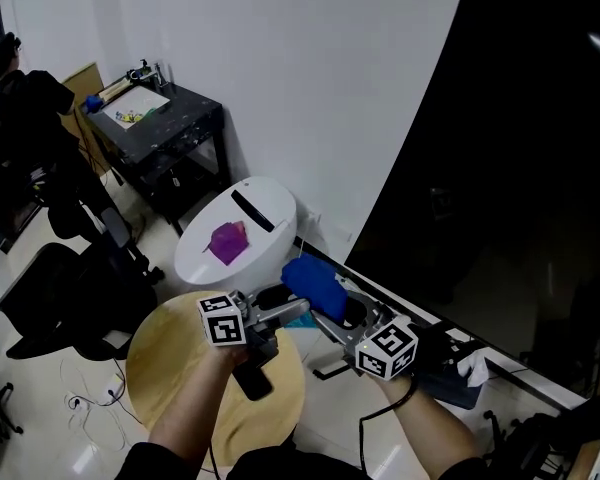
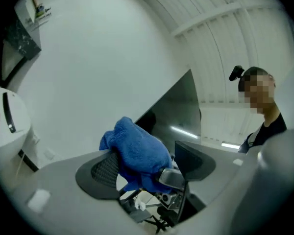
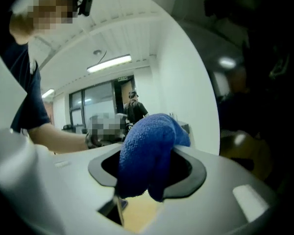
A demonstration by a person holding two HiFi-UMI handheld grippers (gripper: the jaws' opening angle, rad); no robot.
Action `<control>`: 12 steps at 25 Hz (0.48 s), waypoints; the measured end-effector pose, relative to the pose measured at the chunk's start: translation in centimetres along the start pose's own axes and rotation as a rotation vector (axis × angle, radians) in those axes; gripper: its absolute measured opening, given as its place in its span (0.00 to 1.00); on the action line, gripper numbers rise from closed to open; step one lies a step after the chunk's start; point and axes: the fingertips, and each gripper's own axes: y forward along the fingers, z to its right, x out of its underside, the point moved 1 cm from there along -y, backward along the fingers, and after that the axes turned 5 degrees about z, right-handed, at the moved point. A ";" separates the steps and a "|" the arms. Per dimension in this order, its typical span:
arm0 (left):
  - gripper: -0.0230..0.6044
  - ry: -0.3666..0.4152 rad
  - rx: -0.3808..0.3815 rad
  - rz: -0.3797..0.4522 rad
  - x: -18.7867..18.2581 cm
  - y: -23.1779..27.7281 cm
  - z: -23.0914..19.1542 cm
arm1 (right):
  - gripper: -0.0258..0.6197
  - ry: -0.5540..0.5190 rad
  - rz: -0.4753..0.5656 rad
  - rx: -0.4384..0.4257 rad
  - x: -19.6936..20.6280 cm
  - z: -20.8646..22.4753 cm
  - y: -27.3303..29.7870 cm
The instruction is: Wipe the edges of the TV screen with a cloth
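Bright, even room light washes the white wall (image 1: 310,68); the dark TV screen (image 1: 520,148) shows faint glare streaks. Both gripper views bulge, darken at their rims, and look soft up close.

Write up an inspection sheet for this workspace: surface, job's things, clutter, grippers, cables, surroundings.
Surface: TV screen, dark, fills the right side.
Job's things: blue cloth, bunched, held clear of the screen.
Clutter: white bin with a purple item on top; round wooden stool under the hands.
Grippers: right gripper shut on the cloth; left gripper jaws apart, cloth between them.
Cables: loose wires on the floor at left.
Surroundings: white wall, black table, office chair, person at far left.
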 end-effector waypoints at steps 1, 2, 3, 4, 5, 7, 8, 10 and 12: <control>0.56 -0.007 0.019 -0.015 0.3 0.4 0.3 | 0.37 -0.050 -0.020 0.002 0.2 -0.3 0.0; 0.56 -0.008 0.033 -0.034 0.7 0.7 0.6 | 0.37 -0.090 -0.037 0.002 0.4 -0.7 0.1; 0.56 -0.004 0.042 -0.051 1.1 1.0 0.7 | 0.37 -0.126 -0.055 0.001 0.6 -1.0 0.2; 0.56 0.003 0.046 -0.066 1.5 1.2 0.6 | 0.37 -0.166 -0.076 0.002 0.8 -1.3 0.3; 0.55 0.013 0.039 -0.082 1.8 1.4 0.6 | 0.37 -0.208 -0.103 0.010 1.0 -1.5 0.4; 0.45 0.038 0.008 -0.113 2.1 1.6 0.3 | 0.37 -0.270 -0.158 0.044 1.6 -1.3 0.5; 0.41 0.051 -0.008 -0.126 2.2 1.7 0.0 | 0.38 -0.276 -0.178 0.062 1.8 -1.0 0.5; 0.32 0.080 -0.038 -0.152 2.4 2.0 -0.3 | 0.43 -0.250 -0.203 0.087 2.2 -0.3 0.4; 0.30 0.107 -0.053 -0.166 2.8 2.3 -0.7 | 0.47 -0.209 -0.213 0.109 2.5 0.3 0.1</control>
